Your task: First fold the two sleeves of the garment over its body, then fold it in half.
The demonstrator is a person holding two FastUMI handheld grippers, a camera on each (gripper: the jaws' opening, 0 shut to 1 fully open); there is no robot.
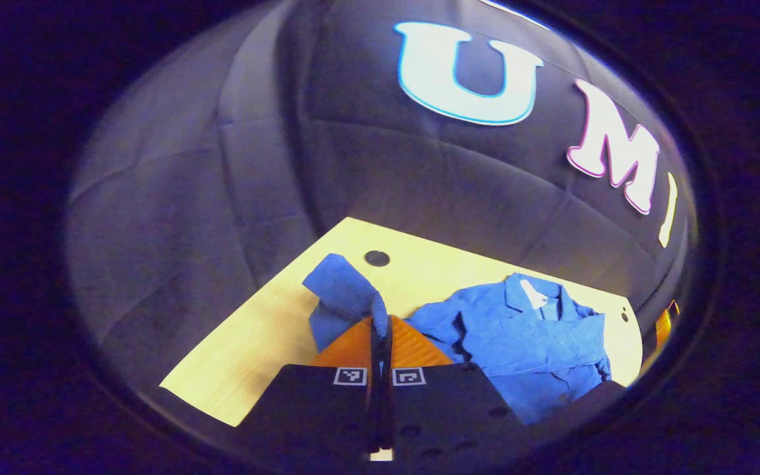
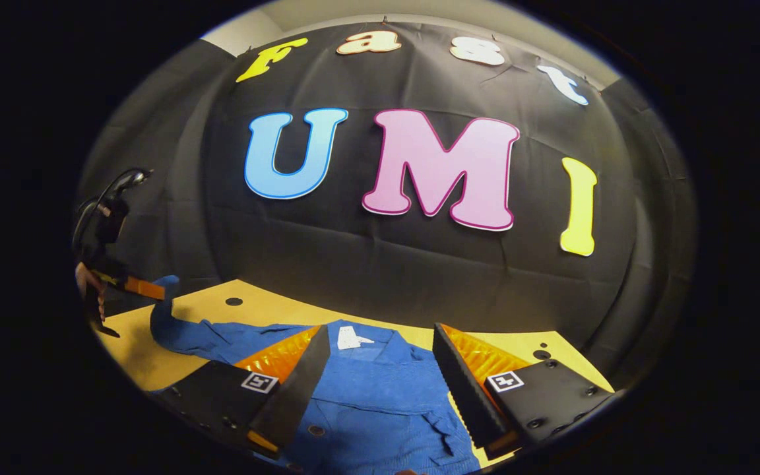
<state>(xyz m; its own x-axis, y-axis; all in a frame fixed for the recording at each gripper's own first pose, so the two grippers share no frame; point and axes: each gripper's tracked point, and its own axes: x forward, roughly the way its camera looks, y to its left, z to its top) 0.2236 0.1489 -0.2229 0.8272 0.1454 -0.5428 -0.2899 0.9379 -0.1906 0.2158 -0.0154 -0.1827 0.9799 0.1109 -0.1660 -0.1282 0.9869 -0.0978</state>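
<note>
A blue button-up shirt point(image 1: 518, 336) lies on the pale wooden table point(image 1: 254, 343), collar toward the far wall. My left gripper point(image 1: 380, 321) is shut on one sleeve point(image 1: 340, 290) and holds its end raised off the table, left of the shirt's body. From the right gripper view the same left gripper point(image 2: 142, 288) appears far left, with the sleeve point(image 2: 169, 316) hanging from it and a hand point(image 2: 86, 280) behind. My right gripper point(image 2: 380, 330) is open over the shirt's chest point(image 2: 380, 402), just short of the collar with its white label point(image 2: 350, 338). Nothing is between its fingers.
The table point(image 2: 248, 310) ends against the black cloth wall. A round dark hole point(image 1: 377, 258) sits near its far left corner, and small holes point(image 2: 541, 354) near the far right. Bare tabletop lies left of the shirt.
</note>
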